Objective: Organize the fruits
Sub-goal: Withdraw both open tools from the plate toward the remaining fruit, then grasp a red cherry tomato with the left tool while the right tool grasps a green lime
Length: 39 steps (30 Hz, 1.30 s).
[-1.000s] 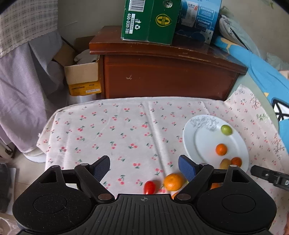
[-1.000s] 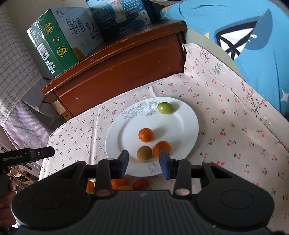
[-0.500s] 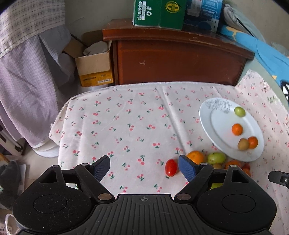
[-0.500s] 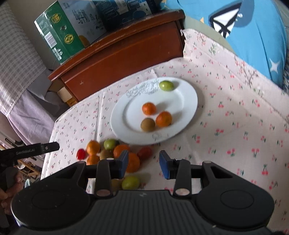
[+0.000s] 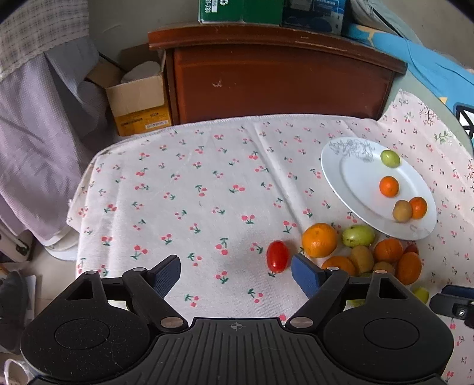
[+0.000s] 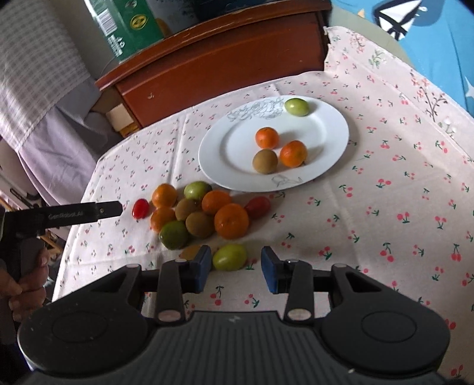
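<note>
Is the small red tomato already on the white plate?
No, the red tomato lies on the cherry-print cloth, left of the fruit pile and off the white plate.

This is a lived-in room of a home, likely a bedroom. A table wears a cherry-print cloth [image 5: 207,189] with a white plate [image 6: 326,130] of fruit on it. Behind it stands a dark wooden cabinet [image 5: 278,80] with green and blue cartons [image 5: 240,11] on top. An open cardboard box [image 5: 139,100] sits on the floor beside it, checked fabric [image 5: 35,124] hangs at the left, and blue bedding [image 6: 429,35] lies at the right.
</note>
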### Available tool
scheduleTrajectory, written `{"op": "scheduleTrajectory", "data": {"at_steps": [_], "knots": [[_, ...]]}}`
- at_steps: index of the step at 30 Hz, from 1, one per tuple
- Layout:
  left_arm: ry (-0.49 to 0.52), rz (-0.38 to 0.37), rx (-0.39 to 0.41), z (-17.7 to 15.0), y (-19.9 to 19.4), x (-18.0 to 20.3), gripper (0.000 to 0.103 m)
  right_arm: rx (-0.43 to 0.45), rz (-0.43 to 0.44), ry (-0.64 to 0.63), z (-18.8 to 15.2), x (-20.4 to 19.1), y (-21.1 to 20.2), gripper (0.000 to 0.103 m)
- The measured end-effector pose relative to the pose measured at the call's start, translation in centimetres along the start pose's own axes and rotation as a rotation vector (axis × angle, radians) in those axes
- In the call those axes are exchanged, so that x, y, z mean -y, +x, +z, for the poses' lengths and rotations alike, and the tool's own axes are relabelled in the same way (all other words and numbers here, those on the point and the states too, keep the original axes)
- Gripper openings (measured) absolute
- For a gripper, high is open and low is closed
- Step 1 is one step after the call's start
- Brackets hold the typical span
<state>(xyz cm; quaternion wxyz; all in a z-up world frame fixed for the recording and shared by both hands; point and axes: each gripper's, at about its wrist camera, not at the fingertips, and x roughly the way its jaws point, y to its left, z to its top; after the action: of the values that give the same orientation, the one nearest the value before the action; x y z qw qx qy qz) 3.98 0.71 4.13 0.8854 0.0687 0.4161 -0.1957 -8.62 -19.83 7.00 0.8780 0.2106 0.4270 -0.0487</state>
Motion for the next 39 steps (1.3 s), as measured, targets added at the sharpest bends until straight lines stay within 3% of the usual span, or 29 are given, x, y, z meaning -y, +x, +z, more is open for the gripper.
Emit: {"op": "scheduleTrajectory", "data": {"at_steps": [11, 21, 32, 39], "knots": [[0.018, -0.042, -0.016, -0.3, 1.7, 0.6, 0.066, -0.027, -0.008, -0.050, -0.8, -0.8, 1.5, 0.039], [0.055, -0.045, -0.018, -0.5, 3.0, 1.4, 0.058, -0.014, -0.025, -0.064, -0.7, -1.0, 2.4, 0.034], [0.089, -0.065, 0.005, -0.5, 3.0, 2.2, 0.021, -0.007, -0.021, -0.051, -0.7, -1.0, 2.6, 0.030], [0.054, -0.094, 0.004, -0.5, 2.8, 2.1, 0.017, -0.007, -0.020, -0.040, -0.6, -0.9, 2.6, 0.030]]}}
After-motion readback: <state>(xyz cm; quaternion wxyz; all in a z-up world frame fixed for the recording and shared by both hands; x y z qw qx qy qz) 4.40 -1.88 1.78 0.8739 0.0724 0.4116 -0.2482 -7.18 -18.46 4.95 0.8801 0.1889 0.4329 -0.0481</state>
